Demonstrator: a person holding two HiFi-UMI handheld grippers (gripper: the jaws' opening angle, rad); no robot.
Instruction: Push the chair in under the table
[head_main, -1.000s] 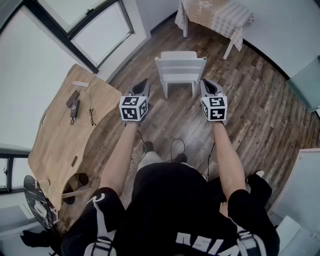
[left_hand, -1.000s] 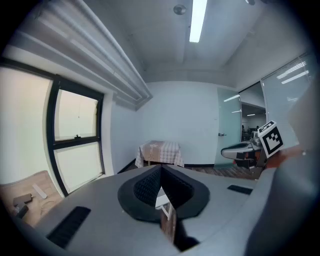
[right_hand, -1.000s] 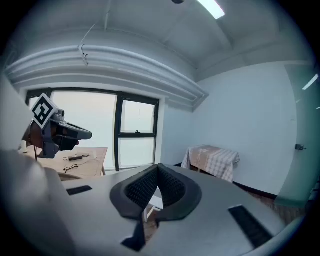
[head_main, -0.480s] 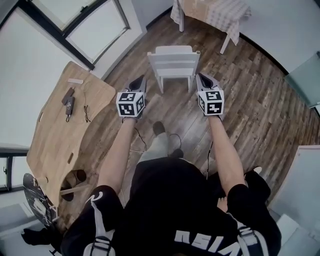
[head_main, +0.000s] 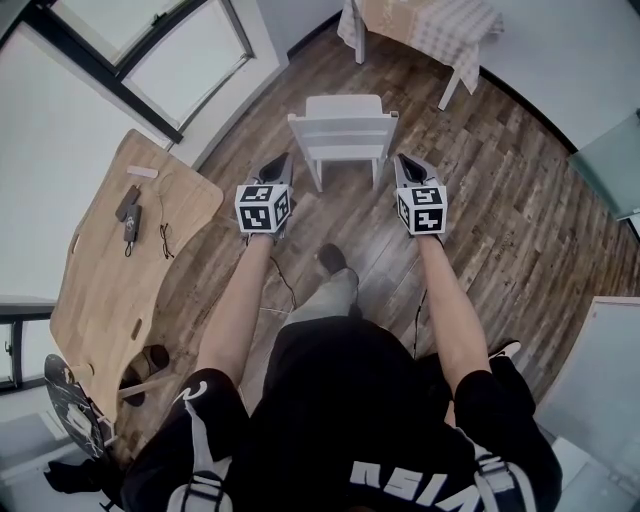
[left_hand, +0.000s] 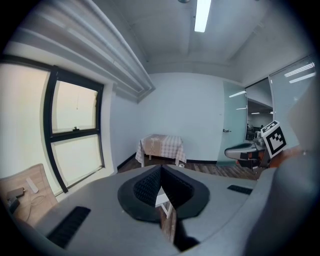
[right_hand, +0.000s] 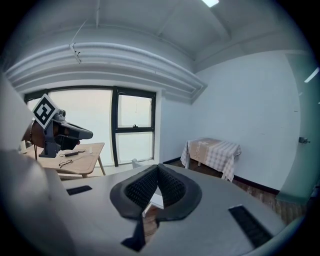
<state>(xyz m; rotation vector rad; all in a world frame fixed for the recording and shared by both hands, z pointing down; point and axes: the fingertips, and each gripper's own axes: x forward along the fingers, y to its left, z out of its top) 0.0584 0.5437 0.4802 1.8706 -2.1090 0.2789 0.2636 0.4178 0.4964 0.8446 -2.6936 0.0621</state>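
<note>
One chair (head_main: 345, 130), white, slatted back. It stands on the plank floor (head_main: 520, 210) with its backrest turned toward the person. It is well apart from the cloth-covered table (head_main: 425, 25) and not under it.

Two tables in all. The clothed one is at the far wall, with a checked cloth and white legs. The bare wooden table (head_main: 110, 290) is off to the left by the window.

Three small things lie on the wooden table:
- one black device (head_main: 130, 215)
- one pale strip (head_main: 142, 172)
- one thin dark loop (head_main: 163, 240), glasses or cord, cannot tell which

Two grippers, one per hand, each with one marker cube.
- The left gripper (head_main: 283, 162) is level with the chair's left rear leg, just beside it. Contact does not show.
- The right gripper (head_main: 402, 162) mirrors it, by the right rear leg.

In the left gripper view the jaws are pressed together at the tips with nothing between them. A sliver of the chair shows beyond, through the gap below. In the right gripper view the jaws are likewise together and empty, with the chair again past them.

Both forearms are stretched forward, roughly parallel. One shoe (head_main: 333, 258) is stepped ahead between them.
</note>
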